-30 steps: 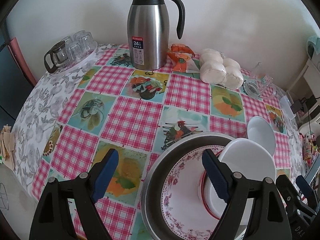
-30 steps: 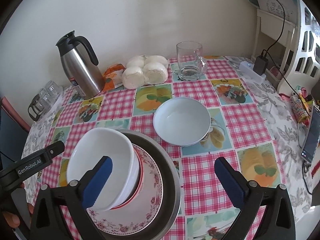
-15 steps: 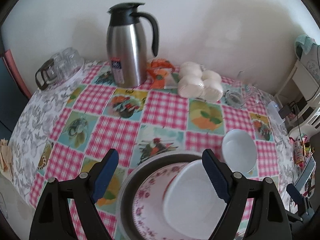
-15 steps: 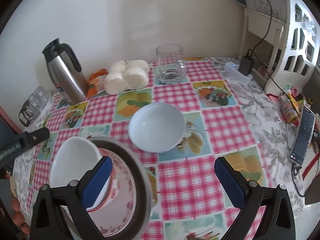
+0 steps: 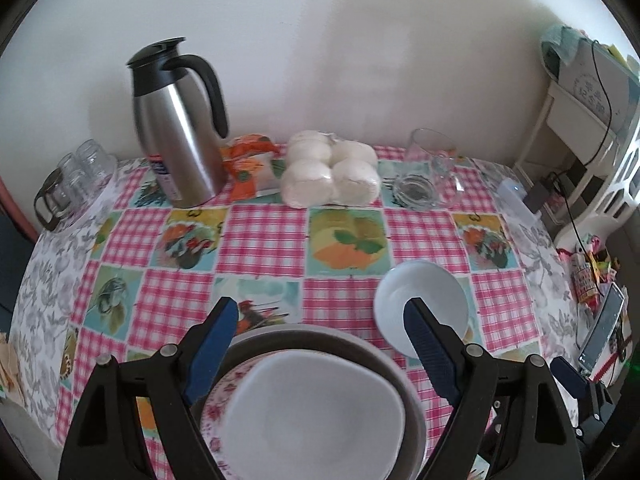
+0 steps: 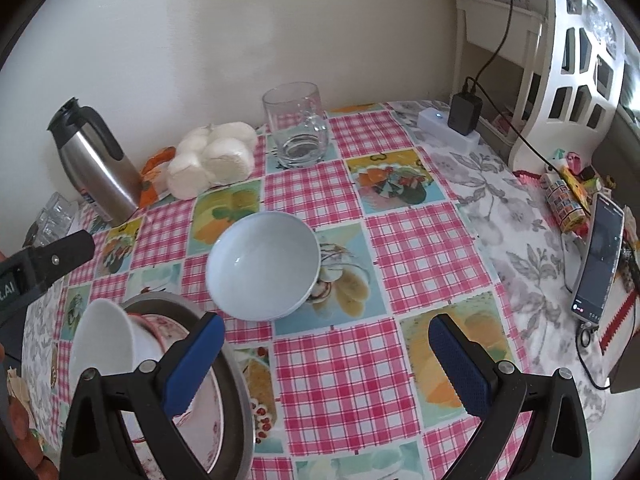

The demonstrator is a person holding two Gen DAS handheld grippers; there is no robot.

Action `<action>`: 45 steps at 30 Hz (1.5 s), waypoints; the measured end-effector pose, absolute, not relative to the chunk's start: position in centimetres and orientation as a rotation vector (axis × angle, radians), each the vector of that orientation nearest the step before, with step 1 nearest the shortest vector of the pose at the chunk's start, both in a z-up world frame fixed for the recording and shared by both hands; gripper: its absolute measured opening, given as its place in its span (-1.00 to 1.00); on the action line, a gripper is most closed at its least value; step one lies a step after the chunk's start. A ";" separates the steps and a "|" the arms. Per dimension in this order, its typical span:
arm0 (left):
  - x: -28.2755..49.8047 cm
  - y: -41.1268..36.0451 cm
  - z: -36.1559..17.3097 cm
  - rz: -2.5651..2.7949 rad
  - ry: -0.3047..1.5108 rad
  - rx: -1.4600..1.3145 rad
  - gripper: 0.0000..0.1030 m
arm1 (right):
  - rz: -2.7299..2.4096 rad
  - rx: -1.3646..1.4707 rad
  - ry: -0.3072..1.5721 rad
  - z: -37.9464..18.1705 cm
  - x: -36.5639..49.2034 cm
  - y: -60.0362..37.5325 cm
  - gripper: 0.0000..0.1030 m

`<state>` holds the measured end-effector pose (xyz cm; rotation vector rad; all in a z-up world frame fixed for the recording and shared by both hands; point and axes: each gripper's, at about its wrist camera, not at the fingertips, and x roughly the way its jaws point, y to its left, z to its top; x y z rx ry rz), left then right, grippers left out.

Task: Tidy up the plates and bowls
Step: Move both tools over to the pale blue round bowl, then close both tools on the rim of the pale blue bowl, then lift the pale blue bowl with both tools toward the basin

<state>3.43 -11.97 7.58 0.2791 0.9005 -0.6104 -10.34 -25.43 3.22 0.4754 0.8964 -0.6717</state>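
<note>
Left wrist view: the left gripper (image 5: 318, 330) hangs over the stack (image 5: 320, 400) at the near edge of the desk (image 5: 264, 236), its fingers (image 5: 210, 342) spread wide with nothing pressed between them. The stack is a metal pan (image 5: 356, 342) holding a floral plate (image 5: 218, 400) with a white bowl (image 5: 312, 408) nested on top. So most of the sorting looks done. One loose bowl (image 5: 420, 300) sits apart, on the desk to the right of the stack; it seems to be what is left to gather.

Right wrist view: the right gripper (image 6: 326, 354) also stands wide open and empty, hovering over bare cloth just this side of the loose bowl (image 6: 262, 264). That bowl rests upright on its foot, mouth facing up; being round, it has no long axis to line up with. The stack (image 6: 160, 360) lies at lower left, its white bowl (image 6: 102, 344) tipped a little, mouth leaning leftward, not sitting level in the plate (image 6: 208, 412). It may want settling before another bowl goes on top.
</note>
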 end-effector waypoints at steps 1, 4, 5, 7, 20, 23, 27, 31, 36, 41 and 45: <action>3.4 -12.4 7.5 -0.615 0.901 0.284 0.66 | -0.677 0.479 0.896 3.1 -10.3 -25.7 1.00; 3.4 -13.3 7.1 -0.624 0.906 0.294 0.64 | -0.678 0.494 0.893 2.6 -10.2 -26.2 1.00; 3.5 -13.7 6.9 -0.629 0.910 0.298 0.59 | -0.678 0.500 0.892 2.4 -10.1 -26.4 1.00; 3.6 -14.3 6.3 -0.636 0.926 0.305 0.38 | -0.683 0.515 0.890 2.0 -9.9 -26.9 1.00; 3.8 -17.9 3.4 -0.651 0.971 0.369 0.36 | -0.686 0.578 0.910 -0.9 -7.9 -28.8 0.60; 3.8 -18.6 2.9 -0.656 0.977 0.380 0.36 | -0.706 0.570 0.918 -1.4 -7.4 -29.1 0.47; 4.0 -19.1 2.3 -0.653 0.987 0.390 0.36 | -0.692 0.587 0.924 -2.3 -6.7 -29.5 0.30; 4.2 -19.3 2.0 -0.650 0.992 0.395 0.36 | -0.675 0.606 0.936 -3.3 -6.2 -29.6 -0.03; 4.1 -19.5 2.1 -0.649 0.982 0.401 0.36 | -0.645 0.634 0.940 -4.1 -5.8 -29.6 -0.38; 3.8 -19.7 2.0 -0.658 0.987 0.401 0.36 | -0.605 0.637 0.937 -4.2 -5.5 -29.3 -0.68; 3.5 -19.8 2.1 -0.663 0.987 0.394 0.32 | -0.617 0.625 0.938 -4.0 -5.8 -29.5 -0.82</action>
